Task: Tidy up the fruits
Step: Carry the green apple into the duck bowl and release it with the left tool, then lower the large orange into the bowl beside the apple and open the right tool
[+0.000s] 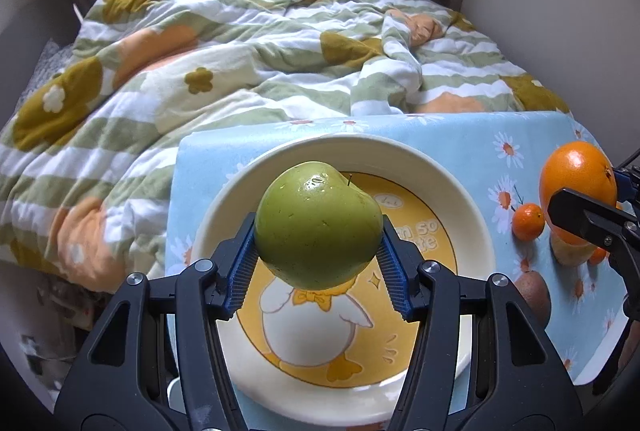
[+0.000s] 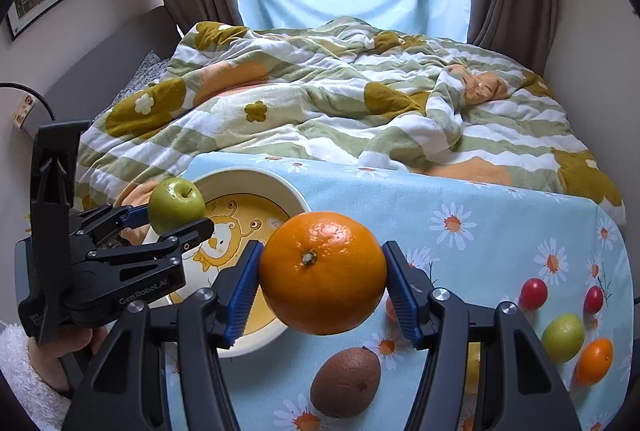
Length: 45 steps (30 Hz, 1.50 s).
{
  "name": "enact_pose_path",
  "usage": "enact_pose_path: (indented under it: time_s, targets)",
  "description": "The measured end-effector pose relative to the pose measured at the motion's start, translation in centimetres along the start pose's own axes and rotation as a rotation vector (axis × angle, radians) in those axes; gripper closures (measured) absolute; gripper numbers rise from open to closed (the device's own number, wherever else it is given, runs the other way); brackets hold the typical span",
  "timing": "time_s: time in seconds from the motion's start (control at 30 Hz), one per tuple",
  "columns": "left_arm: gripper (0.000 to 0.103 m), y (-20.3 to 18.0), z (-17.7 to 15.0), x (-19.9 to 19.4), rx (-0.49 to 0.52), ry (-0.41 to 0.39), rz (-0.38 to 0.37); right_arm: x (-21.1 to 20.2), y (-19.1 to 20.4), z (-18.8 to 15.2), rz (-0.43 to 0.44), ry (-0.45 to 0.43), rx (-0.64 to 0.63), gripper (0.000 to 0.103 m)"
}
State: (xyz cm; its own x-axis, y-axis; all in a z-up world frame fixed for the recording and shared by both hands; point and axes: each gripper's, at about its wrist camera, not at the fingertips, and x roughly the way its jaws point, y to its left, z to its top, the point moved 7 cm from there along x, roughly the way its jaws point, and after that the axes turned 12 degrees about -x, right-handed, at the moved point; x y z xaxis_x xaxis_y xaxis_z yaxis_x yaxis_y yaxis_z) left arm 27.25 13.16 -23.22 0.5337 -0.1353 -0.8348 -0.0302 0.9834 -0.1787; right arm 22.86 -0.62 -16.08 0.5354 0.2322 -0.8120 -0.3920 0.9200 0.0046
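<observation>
1. The cream bowl (image 1: 476,231), with a yellow duck printed on its floor, sits on the blue daisy-print cloth (image 2: 460,191); no fruit lies inside it in either view.
2. The left gripper (image 1: 318,263) has its blue pads pressed against both sides of a green apple (image 1: 318,225), which is held in the air above the bowl's middle, stem pointing up and away.
3. The right gripper (image 2: 322,279) is clamped the same way on a large orange (image 2: 322,273), stem end facing the camera, raised above the cloth just right of the bowl's rim.
4. On the cloth beneath the orange lies a brown kiwi (image 2: 346,381).
5. Further right on the cloth are two small red fruits (image 2: 533,293), a small green fruit (image 2: 563,337) and a small orange fruit (image 2: 595,361), all well apart from the bowl.
6. From the left wrist, another small orange fruit (image 1: 528,221) rests on the cloth right of the bowl.
</observation>
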Motion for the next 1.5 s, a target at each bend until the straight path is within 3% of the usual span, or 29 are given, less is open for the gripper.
enact_pose_path:
  time_s: [0.37, 0.4, 0.47, 0.53, 0.83, 1.5]
  targets:
    - [0.039, 0.1, 0.2, 2.7, 0.003, 0.060, -0.075, 0.2, -1.2, -0.2, -0.068, 0.031, 0.066, 0.047]
    - [0.036, 0.1, 0.4, 2.5, 0.000, 0.054, -0.074, 0.1, -1.3, -0.2, -0.069, 0.032, 0.069, 0.047]
    - [0.000, -0.1, 0.7, 1.8, 0.019, 0.026, -0.046, -0.2, -1.6, -0.1, -0.074, 0.030, 0.074, 0.047]
    - [0.000, -0.4, 1.0, 0.8, 0.028, -0.004, -0.051, -0.5, -2.0, -0.1, -0.076, 0.028, 0.073, 0.047]
    - [0.000, 0.8, 0.0, -1.9, -0.014, 0.006, -0.012, -0.7, -2.0, 1.0, -0.043, 0.022, 0.031, 0.047]
    - [0.000, 2.8, -4.0, -5.2, -0.086, 0.019, 0.062, 6.3, 4.6, 3.1, 0.205, 0.052, -0.248, 0.047]
